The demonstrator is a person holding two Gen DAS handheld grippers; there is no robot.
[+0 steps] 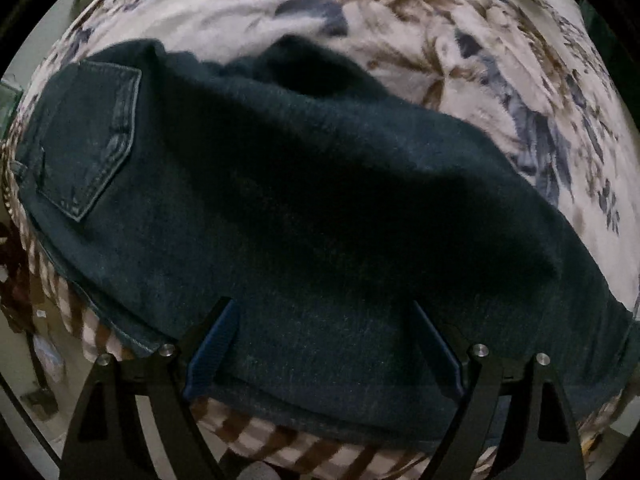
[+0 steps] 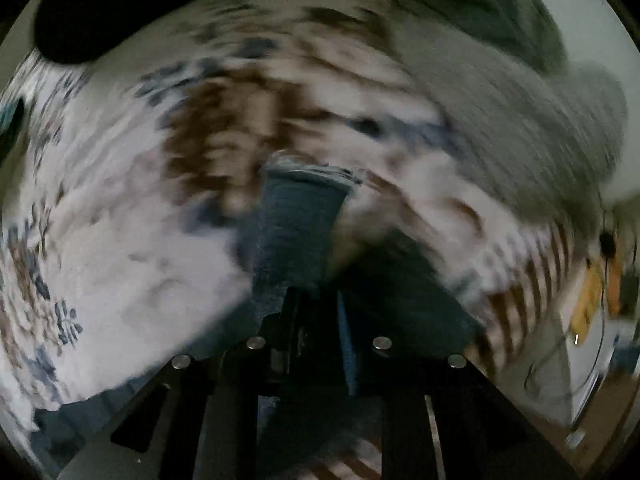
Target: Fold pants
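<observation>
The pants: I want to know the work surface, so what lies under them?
The pants lie on a floral bedspread, with a brown-striped edge showing at the near side. What the bedspread looks like directly beneath the denim is covered.

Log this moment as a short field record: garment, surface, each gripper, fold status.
garment: dark denim pants, back pocket facing up, left of the left wrist view
surface: floral bedspread
left gripper: open, fingers spread over the pants' near edge
right gripper: shut on a pant leg, hem end sticking out past the fingers
image quality: right wrist view motion-blurred
fold status: unfinished, one leg lifted in the right gripper
</observation>
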